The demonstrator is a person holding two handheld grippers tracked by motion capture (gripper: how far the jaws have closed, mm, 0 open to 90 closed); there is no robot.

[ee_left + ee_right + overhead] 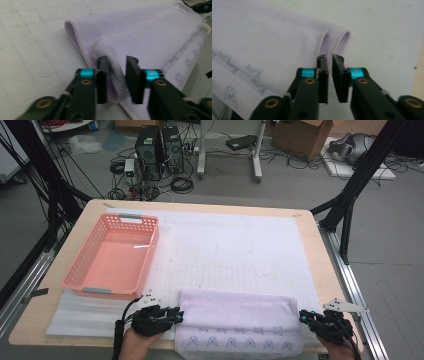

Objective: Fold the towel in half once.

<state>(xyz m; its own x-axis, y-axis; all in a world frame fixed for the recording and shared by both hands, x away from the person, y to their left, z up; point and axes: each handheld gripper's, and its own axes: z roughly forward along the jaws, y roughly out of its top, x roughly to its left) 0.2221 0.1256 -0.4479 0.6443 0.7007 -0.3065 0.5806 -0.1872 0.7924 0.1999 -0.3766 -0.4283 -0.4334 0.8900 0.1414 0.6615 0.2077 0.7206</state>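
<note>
A lilac towel (240, 320) with small blue prints lies folded on the white gridded mat at the table's near edge. My left gripper (177, 316) is at its left end, my right gripper (303, 316) at its right end. In the left gripper view the jaws (117, 61) stand apart with the towel's (150, 32) stitched hem running loosely between them, the pads off the cloth. In the right gripper view the jaws (330, 58) are a narrow gap apart, just short of the towel's (262, 37) folded corner, with nothing between them.
A pink plastic basket (152, 245), with nothing in it, stands on the mat at the left. The wooden table edge (320, 250) runs along the right. Beyond the table, computer towers (160, 150), cables and boxes sit on the floor.
</note>
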